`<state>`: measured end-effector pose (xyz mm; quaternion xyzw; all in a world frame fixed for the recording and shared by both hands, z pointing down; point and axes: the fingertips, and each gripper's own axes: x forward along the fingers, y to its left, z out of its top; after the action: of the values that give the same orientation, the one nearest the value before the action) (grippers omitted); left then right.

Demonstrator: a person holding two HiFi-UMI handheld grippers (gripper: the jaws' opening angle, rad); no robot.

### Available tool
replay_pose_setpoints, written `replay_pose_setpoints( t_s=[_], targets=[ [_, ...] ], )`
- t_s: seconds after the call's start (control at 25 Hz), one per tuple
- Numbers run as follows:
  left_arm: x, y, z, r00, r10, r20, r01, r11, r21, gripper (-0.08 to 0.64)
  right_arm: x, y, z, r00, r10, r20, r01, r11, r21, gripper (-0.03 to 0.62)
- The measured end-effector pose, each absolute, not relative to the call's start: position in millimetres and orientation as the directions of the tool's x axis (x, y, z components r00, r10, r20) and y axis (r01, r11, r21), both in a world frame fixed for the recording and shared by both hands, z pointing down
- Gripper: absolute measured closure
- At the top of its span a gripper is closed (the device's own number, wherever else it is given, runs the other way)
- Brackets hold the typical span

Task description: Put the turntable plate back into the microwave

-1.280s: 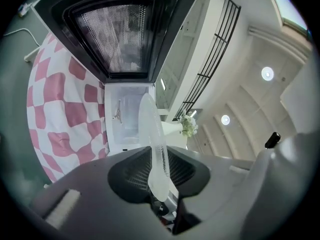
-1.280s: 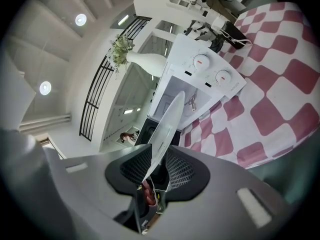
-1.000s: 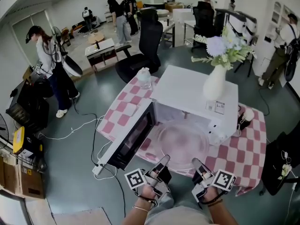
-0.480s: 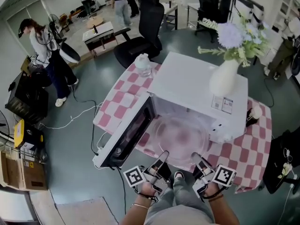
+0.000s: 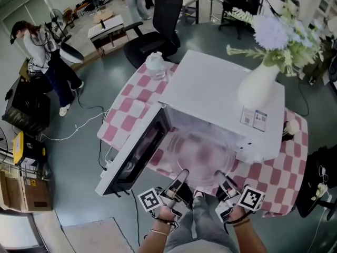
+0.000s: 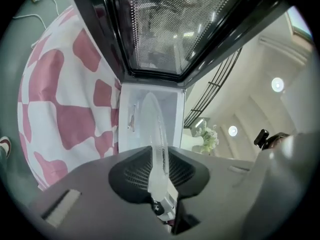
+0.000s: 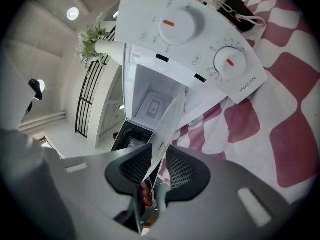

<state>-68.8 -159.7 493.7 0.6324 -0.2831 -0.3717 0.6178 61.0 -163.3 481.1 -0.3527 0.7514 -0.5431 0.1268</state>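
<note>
The turntable plate (image 5: 202, 153) is clamped by the jaws of the left gripper (image 5: 181, 178) and the right gripper (image 5: 221, 180) at the open microwave (image 5: 221, 88) mouth; insertion is judged not yet done.

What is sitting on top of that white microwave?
A white vase holding pale purple flowers stands on the white microwave oven, towards its right side. A small printed label is beside it. Nothing else shows there. The patch under the vase's base is covered.
</note>
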Motion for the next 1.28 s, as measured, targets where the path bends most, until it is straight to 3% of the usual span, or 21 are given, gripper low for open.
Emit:
replay_pose_setpoints(
  t_s=[0.68, 1.28],
  targets=[
    [-67.7, -185.3, 516.6, 0.536, -0.829, -0.160, 0.152, -0.092, 0.984, 0.497, 62.9, -191.1, 503.8, -0.707, -0.686, 0.169, -0.384, 0.173, -0.907, 0.505],
    [-64.5, -191.5, 513.6, 0.522, -0.833, -0.182, 0.175, -0.103, 0.979, 0.494, 64.1, -195.3, 501.1, -0.686, -0.689, 0.233, -0.478, 0.186, -0.858, 0.494]
  ],
)
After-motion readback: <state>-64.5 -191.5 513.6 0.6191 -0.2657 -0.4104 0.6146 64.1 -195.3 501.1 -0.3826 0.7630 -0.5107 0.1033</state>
